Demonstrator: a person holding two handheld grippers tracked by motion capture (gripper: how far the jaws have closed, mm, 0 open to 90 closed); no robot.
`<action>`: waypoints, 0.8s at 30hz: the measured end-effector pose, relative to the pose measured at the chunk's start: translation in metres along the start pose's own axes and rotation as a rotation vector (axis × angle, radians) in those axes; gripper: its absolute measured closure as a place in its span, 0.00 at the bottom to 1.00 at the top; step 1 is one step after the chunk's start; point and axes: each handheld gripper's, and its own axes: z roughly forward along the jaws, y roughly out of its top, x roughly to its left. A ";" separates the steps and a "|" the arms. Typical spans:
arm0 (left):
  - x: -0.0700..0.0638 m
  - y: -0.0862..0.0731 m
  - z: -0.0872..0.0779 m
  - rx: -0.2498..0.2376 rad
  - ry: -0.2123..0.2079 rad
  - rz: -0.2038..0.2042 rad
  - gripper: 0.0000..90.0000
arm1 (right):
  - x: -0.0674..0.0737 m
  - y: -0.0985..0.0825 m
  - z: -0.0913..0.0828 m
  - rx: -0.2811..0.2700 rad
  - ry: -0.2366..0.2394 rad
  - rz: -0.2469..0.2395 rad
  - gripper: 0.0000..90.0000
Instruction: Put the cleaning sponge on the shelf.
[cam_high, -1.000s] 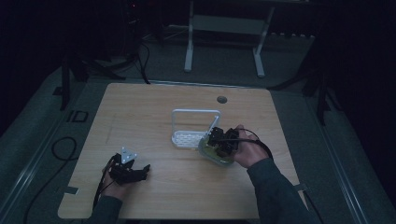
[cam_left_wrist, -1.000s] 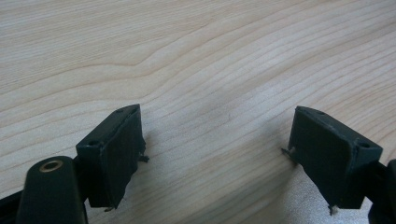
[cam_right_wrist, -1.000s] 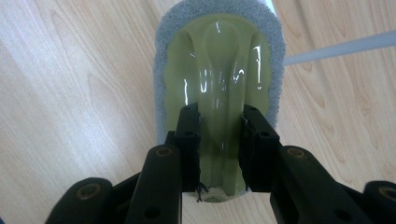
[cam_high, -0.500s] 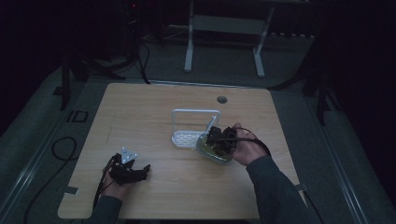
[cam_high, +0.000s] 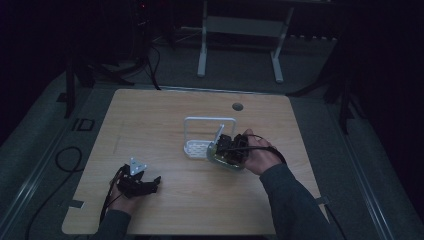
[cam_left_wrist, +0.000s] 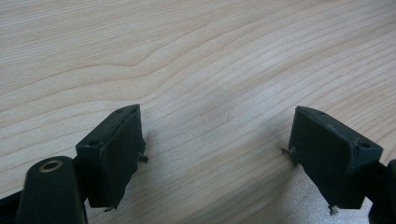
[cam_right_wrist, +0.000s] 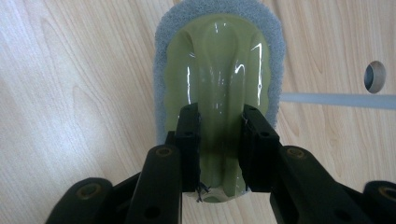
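Scrubber clamped in right gripper beside the white rack; left gripper idle.

Right gripper (cam_right_wrist: 219, 140): jaws clamped on the raised centre ridge of an olive-green handled scrubber (cam_right_wrist: 219, 60) with a grey sponge pad round its rim. Scrubber sits pad-down on the wooden table (cam_high: 165, 110), just right of the white wire rack (cam_high: 209, 135) and touching or nearly touching its base. Judgement: light; hard glossy plastic grip, likely slippery, so the ridge is the sound hold; pad soft, gives under pressure. Left gripper (cam_left_wrist: 215, 154): jaws wide apart, nothing between, low over bare table, well to the near left of the rack. Room: open wood all round the rack except on the scrubber side; table's cable hole (cam_high: 238, 106) beyond the rack; table edges well off.
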 end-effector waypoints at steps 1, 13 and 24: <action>0.000 0.000 0.000 0.000 0.000 0.000 0.20 | 0.000 0.001 0.000 0.001 0.000 -0.005 0.80; 0.000 0.000 0.000 0.000 0.000 0.002 0.20 | 0.001 0.010 0.001 0.000 -0.017 -0.055 0.80; 0.000 0.000 0.000 0.000 0.000 0.002 0.20 | 0.001 0.019 -0.001 -0.008 -0.035 -0.086 0.79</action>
